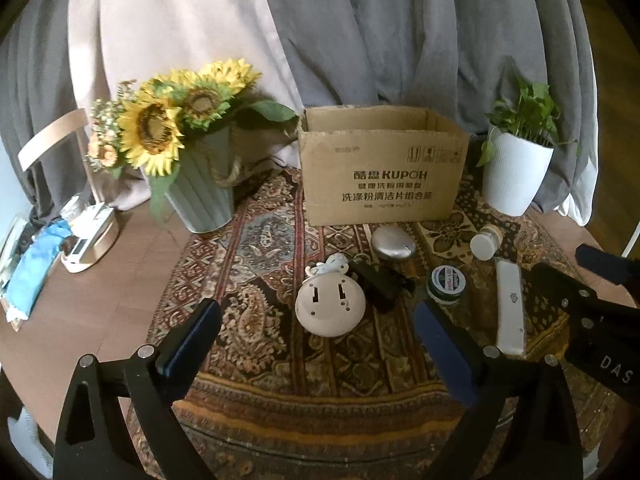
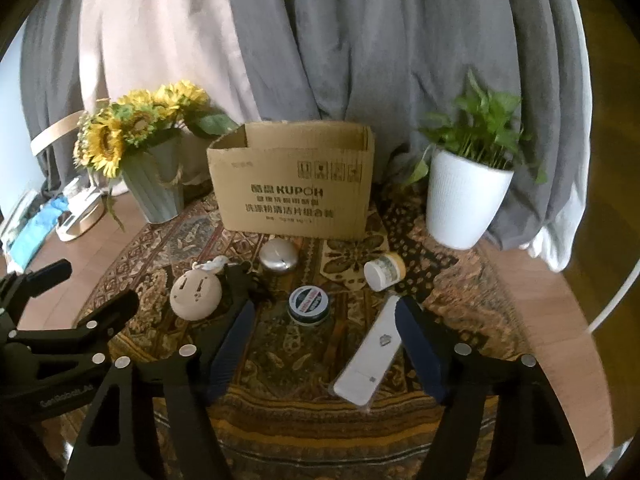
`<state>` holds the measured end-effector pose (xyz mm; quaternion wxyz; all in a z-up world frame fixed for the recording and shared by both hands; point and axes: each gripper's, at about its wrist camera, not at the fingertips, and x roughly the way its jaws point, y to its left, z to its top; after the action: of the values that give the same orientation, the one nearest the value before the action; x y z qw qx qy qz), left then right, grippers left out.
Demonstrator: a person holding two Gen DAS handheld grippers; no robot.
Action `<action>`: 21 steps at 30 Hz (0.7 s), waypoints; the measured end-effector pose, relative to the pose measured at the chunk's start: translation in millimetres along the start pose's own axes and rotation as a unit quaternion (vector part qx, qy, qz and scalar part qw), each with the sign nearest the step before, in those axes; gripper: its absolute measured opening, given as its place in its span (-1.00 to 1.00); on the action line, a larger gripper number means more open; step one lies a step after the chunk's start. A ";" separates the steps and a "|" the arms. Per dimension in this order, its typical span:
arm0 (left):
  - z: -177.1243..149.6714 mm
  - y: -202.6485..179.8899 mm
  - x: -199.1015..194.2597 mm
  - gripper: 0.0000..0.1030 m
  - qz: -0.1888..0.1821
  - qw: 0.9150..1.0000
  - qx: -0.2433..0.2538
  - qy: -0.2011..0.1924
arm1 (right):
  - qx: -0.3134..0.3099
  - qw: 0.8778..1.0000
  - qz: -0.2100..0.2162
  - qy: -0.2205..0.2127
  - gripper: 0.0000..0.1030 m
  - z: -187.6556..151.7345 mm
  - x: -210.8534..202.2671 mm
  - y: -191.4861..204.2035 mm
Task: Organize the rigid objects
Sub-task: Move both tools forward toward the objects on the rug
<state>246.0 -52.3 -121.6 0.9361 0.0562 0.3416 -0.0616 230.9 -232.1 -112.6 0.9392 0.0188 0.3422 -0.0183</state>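
Observation:
An open cardboard box stands at the back of the patterned cloth. In front of it lie a white round disc, a silver oval piece, a black object, a dark round tin, a white jar on its side and a long flat white box. My left gripper is open, with the disc just beyond its tips. My right gripper is open; the flat white box lies beside its right finger.
A grey-green pot of sunflowers stands left of the cardboard box, and a white pot with a green plant stands to its right. Curtains hang behind. A chair with clutter is at the far left.

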 end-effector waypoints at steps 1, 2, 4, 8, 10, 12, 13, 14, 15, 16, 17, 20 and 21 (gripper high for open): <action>0.3 -0.7 5.0 0.93 -0.003 1.000 0.006 0.001 | 0.005 1.000 0.002 0.006 0.32 0.1 5.1 -1.0; -0.1 -1.8 9.7 0.93 -0.001 1.000 0.012 0.000 | 0.010 1.000 0.006 0.014 0.25 -0.3 11.3 -2.1; -0.9 -3.9 19.7 0.93 0.001 1.000 0.024 0.001 | 0.014 1.000 0.008 0.023 0.22 -1.8 21.8 -2.9; -2.9 -3.7 39.5 0.93 -0.001 0.999 0.035 0.013 | 0.022 0.998 0.008 0.051 0.04 -7.5 46.8 -3.8; -4.3 -3.3 49.5 0.93 -0.003 0.999 0.037 0.018 | 0.030 0.997 0.012 0.065 0.01 -10.1 58.3 -5.4; -5.2 -3.1 60.1 0.93 -0.008 0.999 0.039 0.025 | 0.037 0.996 0.010 0.075 -0.01 -12.8 68.5 -6.4; -5.7 -3.1 65.6 0.93 -0.008 0.999 0.040 0.028 | 0.040 0.996 0.009 0.080 -0.02 -13.8 73.3 -6.8; -6.2 -3.1 71.0 0.93 -0.010 0.999 0.040 0.031 | 0.042 0.996 0.007 0.083 -0.03 -14.8 77.6 -7.1; -6.7 -2.5 77.3 0.92 -0.012 0.999 0.039 0.036 | 0.043 0.995 0.004 0.087 -0.04 -15.6 81.6 -7.3; -6.5 -2.0 81.2 0.92 -0.014 0.998 0.037 0.038 | 0.045 0.995 0.002 0.089 -0.04 -15.6 85.1 -7.3; -6.3 -0.9 85.9 0.92 -0.016 0.998 0.034 0.042 | 0.047 0.995 0.000 0.093 -0.05 -15.8 88.7 -7.6; -6.0 0.7 100.4 0.89 -0.026 0.998 0.025 0.057 | 0.061 0.993 -0.008 0.103 -0.05 -15.6 100.2 -10.3; -6.4 0.3 105.2 0.87 -0.029 0.997 0.026 0.062 | 0.064 0.992 -0.011 0.105 -0.05 -15.5 103.9 -11.4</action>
<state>321.8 -59.2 -194.4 0.9092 0.0747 0.3986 -0.0942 299.9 -244.9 -191.5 0.8946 0.0769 0.4376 -0.0489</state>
